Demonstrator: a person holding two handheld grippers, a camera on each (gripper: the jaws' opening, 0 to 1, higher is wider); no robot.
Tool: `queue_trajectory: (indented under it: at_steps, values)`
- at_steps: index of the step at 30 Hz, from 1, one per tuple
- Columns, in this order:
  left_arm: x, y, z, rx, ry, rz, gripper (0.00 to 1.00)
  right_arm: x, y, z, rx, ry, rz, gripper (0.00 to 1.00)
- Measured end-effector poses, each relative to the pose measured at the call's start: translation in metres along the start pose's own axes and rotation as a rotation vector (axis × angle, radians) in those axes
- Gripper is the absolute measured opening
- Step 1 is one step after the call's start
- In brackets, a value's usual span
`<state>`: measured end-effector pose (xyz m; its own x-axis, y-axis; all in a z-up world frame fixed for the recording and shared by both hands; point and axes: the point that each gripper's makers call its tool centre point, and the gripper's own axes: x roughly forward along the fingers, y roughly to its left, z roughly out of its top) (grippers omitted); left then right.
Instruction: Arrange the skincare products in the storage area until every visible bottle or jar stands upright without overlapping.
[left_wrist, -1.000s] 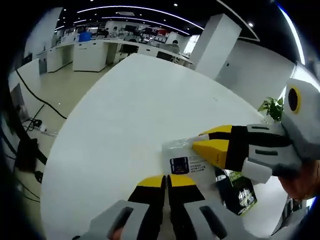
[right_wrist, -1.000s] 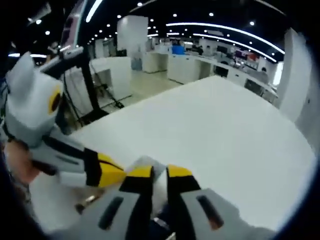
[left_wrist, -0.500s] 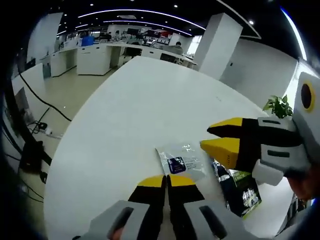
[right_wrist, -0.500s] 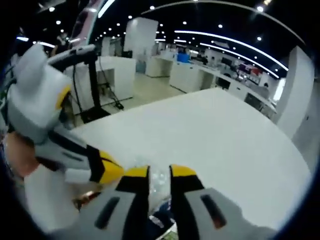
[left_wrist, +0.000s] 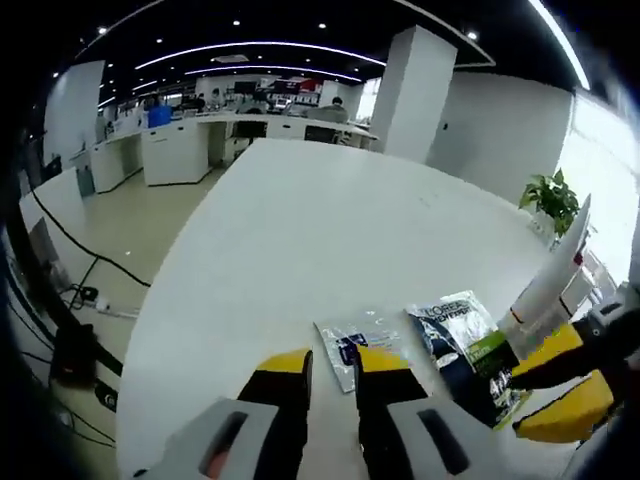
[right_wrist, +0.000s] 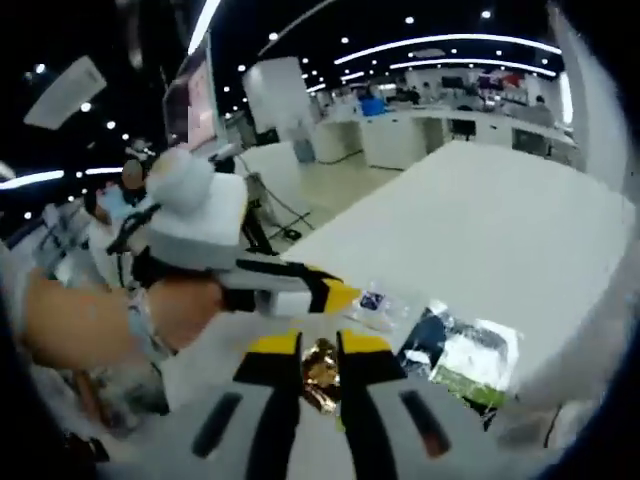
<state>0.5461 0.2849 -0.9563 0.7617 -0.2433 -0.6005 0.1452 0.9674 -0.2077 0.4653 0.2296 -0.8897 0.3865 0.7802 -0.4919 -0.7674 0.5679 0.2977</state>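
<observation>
A clear sachet (left_wrist: 370, 330) with a dark label lies flat on the white table (left_wrist: 300, 220), just past my left gripper (left_wrist: 333, 365), whose jaws stand slightly open. Beside it lies a dark and green sachet (left_wrist: 460, 340). A white tube (left_wrist: 550, 285) leans up at the right, above my right gripper (left_wrist: 530, 385). In the right gripper view, my right gripper (right_wrist: 320, 345) has its jaws a little apart, and a crinkled gold thing (right_wrist: 322, 368) shows in the gap. Whether it is gripped is unclear. Beyond are the left gripper (right_wrist: 345, 292), the clear sachet (right_wrist: 380, 305) and the dark sachet (right_wrist: 465, 355).
The round table (right_wrist: 480, 210) stretches bare towards its far edge. A person's hand (right_wrist: 170, 310) holds the left gripper. A potted plant (left_wrist: 548, 195) stands past the table's right side. Cables (left_wrist: 80, 290) run over the floor at the left, with white desks behind.
The left jaws have parted. My right gripper has drawn back from over the clear sachet to the right, so the dark sachet lies uncovered. The white tube and the gold thing have come into view.
</observation>
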Motion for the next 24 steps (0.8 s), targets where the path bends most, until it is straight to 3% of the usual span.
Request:
queue_trajectory:
  at_steps: [5,7,13,14,15,17,24]
  values:
    - [0.014,-0.007,-0.002,0.029,0.045,-0.021,0.42,-0.023,-0.003,-0.011,0.014,-0.007,-0.009,0.12]
    - [0.020,-0.011,-0.004,0.048,0.072,-0.036,0.47,-0.033,-0.010,-0.019,0.061,-0.003,-0.037,0.12]
    - [0.031,-0.014,-0.010,0.084,0.124,-0.013,0.48,-0.049,-0.021,-0.029,0.112,-0.021,-0.088,0.12]
    - [0.032,-0.015,-0.013,0.104,0.136,-0.015,0.48,-0.052,-0.022,-0.031,0.123,-0.021,-0.100,0.12]
    - [0.035,-0.011,-0.006,0.184,0.098,-0.003,0.48,-0.053,-0.023,-0.031,0.126,-0.023,-0.103,0.12]
    - [0.034,-0.013,-0.013,0.217,0.134,0.007,0.48,-0.059,-0.025,-0.030,0.147,-0.041,-0.114,0.12]
    - [0.031,-0.020,-0.019,0.249,0.139,-0.027,0.46,-0.068,-0.032,-0.036,0.161,-0.050,-0.140,0.11]
